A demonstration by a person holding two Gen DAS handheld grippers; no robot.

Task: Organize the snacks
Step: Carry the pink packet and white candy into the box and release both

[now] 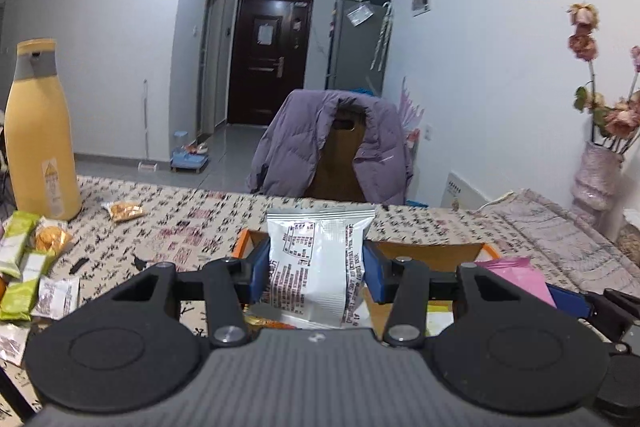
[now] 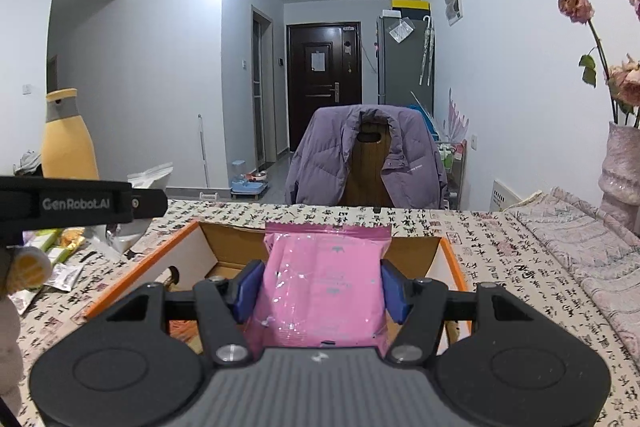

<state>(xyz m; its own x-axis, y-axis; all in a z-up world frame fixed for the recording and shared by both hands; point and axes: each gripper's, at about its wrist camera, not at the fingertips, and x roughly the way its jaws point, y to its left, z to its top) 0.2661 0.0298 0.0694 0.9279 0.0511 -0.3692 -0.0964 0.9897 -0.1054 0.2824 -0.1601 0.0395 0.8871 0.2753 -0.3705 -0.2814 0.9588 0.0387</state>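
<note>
The silver snack packet (image 1: 320,267) is standing upright between the blue pads of the left tool (image 1: 316,271), which is pinching it from both sides, jaws drawn in narrow around it. Over on the other side, the pink snack packet (image 2: 326,287) is sitting squeezed in the right tool (image 2: 322,289), its jaws standing a little wider to take the fatter pouch. Both packets are hanging over the open cardboard box (image 2: 452,259) with its orange-edged flaps, which is lying just ahead of and beneath both tools; in the left view its near corner (image 1: 244,239) is peeking out beside the left pad. The right tool's pink packet is showing at the right edge of the left view (image 1: 516,275), and the left tool's black arm is crossing the left side of the right view (image 2: 80,203). Off to the left of the left tool, more snacks are waiting on the patterned tabletop (image 1: 192,219): green wrapped bars (image 1: 20,259), a golden snack pack (image 1: 50,237) and a small loose pack (image 1: 124,211) farther out. Behind them a tall yellow bottle (image 1: 38,139) is standing upright. Straight ahead, beyond the tabletop's far edge, a chair draped in a purple jacket (image 1: 332,143) is facing us, and a vase of dried flowers (image 1: 596,171) is standing far right.
</note>
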